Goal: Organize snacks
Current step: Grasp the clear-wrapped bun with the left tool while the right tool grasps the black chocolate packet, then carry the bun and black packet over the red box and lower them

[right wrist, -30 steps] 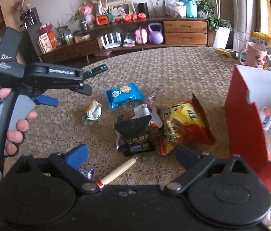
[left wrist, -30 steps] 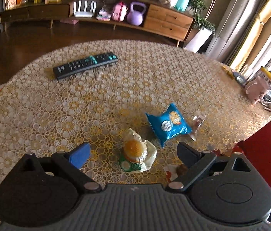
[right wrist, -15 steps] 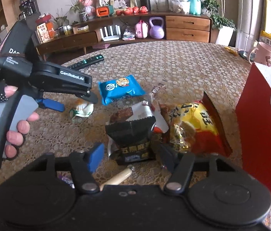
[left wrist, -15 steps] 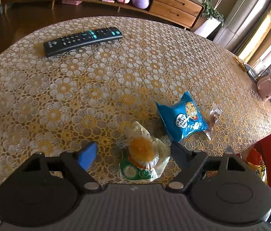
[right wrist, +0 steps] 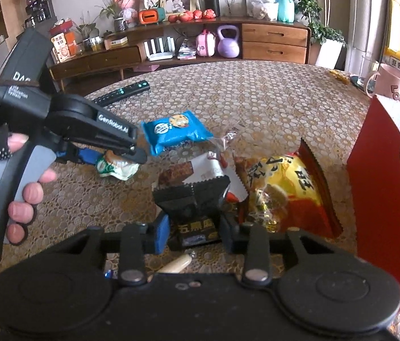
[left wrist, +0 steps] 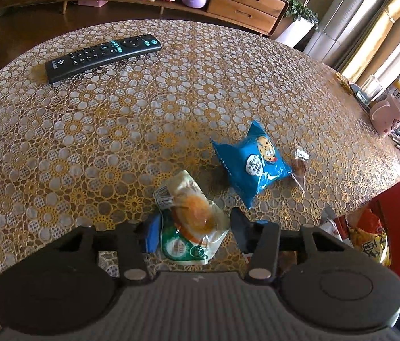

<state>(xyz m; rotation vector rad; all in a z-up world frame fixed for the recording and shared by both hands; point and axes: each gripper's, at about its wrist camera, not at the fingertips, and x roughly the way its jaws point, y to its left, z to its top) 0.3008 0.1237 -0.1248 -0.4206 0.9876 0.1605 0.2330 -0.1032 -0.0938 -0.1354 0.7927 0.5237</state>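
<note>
My left gripper [left wrist: 194, 231] is shut on a clear-and-green pastry packet [left wrist: 191, 224] with an orange cake inside, on the table; it also shows in the right wrist view [right wrist: 117, 167]. My right gripper [right wrist: 194, 234] is shut on a black snack packet [right wrist: 194, 201]. A blue cookie packet [left wrist: 252, 160] lies just beyond the pastry. A yellow-and-red chip bag [right wrist: 288, 193] lies right of the black packet. A red box [right wrist: 384, 182] stands open at the far right.
A black remote [left wrist: 102, 56] lies at the table's far left. A small clear candy wrapper [left wrist: 299, 164] lies right of the blue packet. A pink mug [right wrist: 390, 83] stands at the far right edge. A wrapped stick snack [right wrist: 175, 264] lies under my right gripper.
Both grippers have closed in: the left around the pastry packet, the right around the black packet. Both moved forward and down toward the table.
</note>
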